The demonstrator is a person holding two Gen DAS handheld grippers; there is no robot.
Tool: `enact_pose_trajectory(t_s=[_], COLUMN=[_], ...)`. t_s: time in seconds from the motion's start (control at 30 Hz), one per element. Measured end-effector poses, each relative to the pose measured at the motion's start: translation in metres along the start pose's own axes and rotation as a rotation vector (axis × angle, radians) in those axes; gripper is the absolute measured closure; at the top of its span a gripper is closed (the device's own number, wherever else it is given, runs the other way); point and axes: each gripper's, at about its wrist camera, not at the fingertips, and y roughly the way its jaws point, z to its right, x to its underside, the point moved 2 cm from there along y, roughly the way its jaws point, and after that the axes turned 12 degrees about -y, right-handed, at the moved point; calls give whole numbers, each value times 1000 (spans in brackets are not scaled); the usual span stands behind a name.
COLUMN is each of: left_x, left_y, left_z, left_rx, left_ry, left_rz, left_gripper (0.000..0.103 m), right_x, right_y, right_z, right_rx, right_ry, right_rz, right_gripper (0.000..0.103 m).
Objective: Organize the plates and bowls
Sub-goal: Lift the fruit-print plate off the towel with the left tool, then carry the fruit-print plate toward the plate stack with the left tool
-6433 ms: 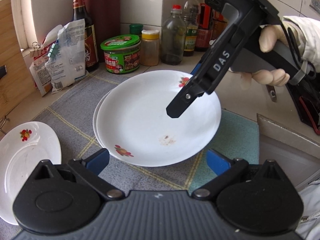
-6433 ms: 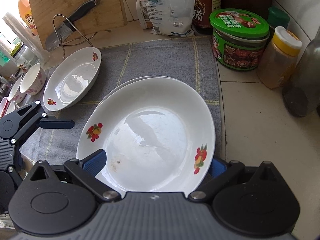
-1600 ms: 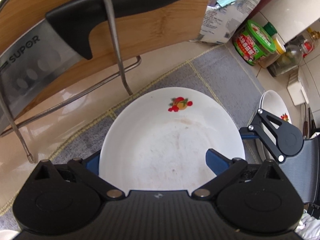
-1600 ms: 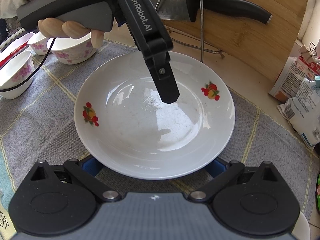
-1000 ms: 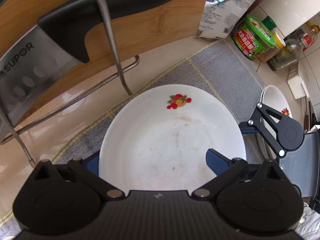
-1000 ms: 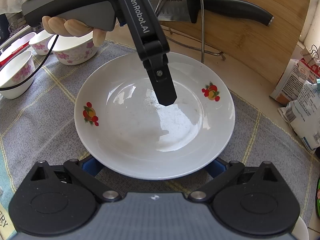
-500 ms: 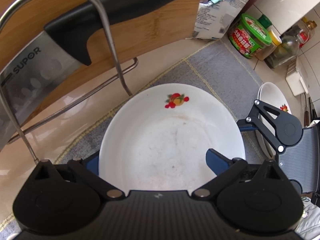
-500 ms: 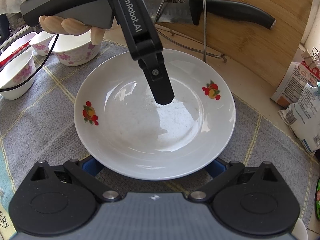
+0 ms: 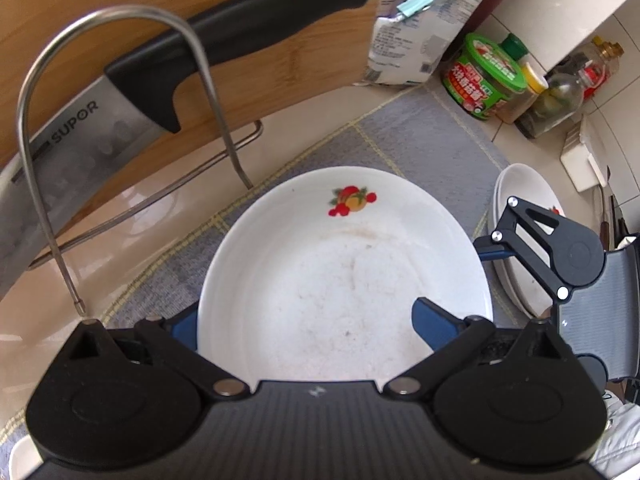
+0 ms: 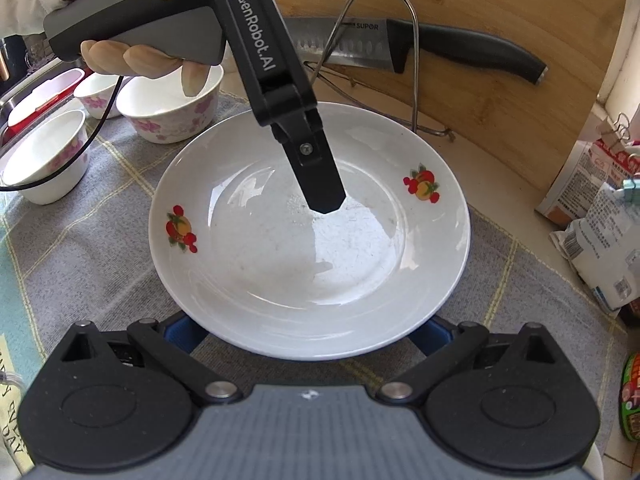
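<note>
The black tool (image 10: 324, 196) marked "GenRobot.AI" has a grey handle, blue pads, perhaps a cream-gloved hand (image 10: 132, 56).

The plate (image 10: 256, 264) is glossy white ceramic with faint smears, lying on a matt woven cloth mat (image 10: 92, 264). Behind stand a grained wooden board (image 9: 280, 64), a polished wire rack (image 9: 204, 80), and a knife (image 9: 168, 80) with a satin steel blade and smooth black plastic handle.

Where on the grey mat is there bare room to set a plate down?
Bare mat lies left of the plate, below the bowls. More shows between the plate and the plate stack, toward the jars. Crowded: the knife rack side and the bowls' corner.
</note>
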Motion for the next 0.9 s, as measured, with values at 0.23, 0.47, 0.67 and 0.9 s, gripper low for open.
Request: enact_pose_trajectory(t_s=[0.23, 0.47, 0.67, 0.9], left_x=[6, 12, 17, 21], left_y=[-9, -18, -23, -26], left_z=[14, 31, 49, 70], left_rx=[-1, 1, 2, 6], left_ry=[24, 57, 92, 129], left_rz=[13, 22, 23, 22], left_gripper=[2, 2, 2, 2], right_x=[0, 4, 10, 19], right_y=[-17, -32, -46, -65], right_z=[-7, -15, -26, -36], right_rx=[-1, 11, 38, 72], right_ry=[13, 29, 40, 58], right_rz=[6, 11, 13, 18], right_gripper=[0, 0, 0, 0])
